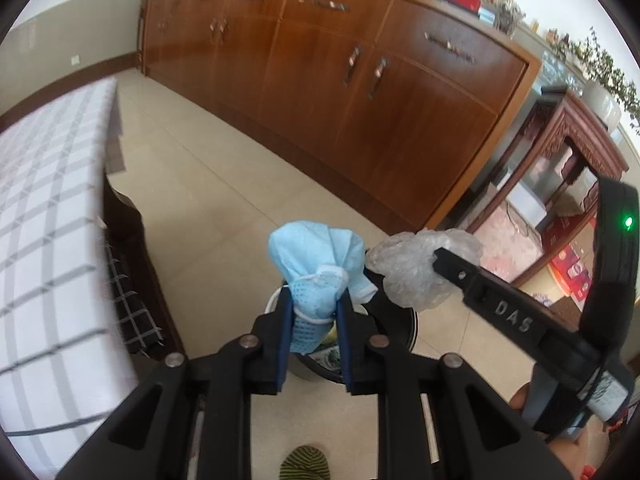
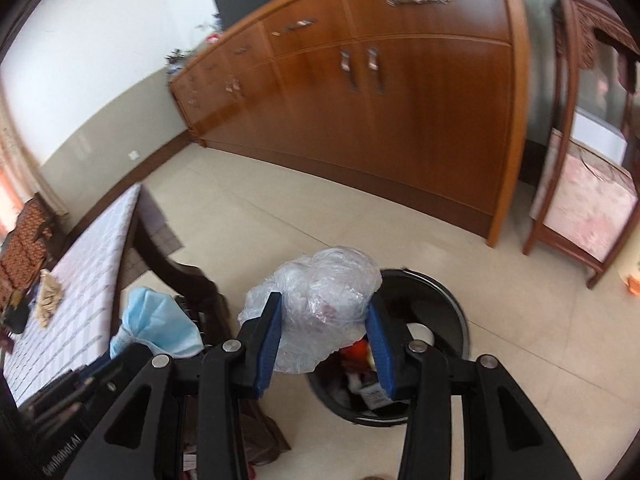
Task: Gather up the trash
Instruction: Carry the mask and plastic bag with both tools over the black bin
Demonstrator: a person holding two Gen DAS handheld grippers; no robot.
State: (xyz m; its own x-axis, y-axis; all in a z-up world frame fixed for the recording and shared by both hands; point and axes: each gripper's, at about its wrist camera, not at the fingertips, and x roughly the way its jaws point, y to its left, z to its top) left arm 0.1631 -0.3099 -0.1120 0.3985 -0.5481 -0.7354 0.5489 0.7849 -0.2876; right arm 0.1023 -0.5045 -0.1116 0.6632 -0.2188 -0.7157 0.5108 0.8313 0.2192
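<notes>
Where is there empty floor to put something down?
Bare tile floor runs between the checked table and the wooden cabinet. It's crowded at the black trash bin, under the face mask and crumpled plastic bag.

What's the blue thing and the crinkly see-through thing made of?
The blue face mask looks like soft, matte non-woven fabric: it folds in pleats and has white elastic loops. The clear bag looks like thin glossy plastic film: it's see-through, crumpled and catches shiny highlights.
</notes>
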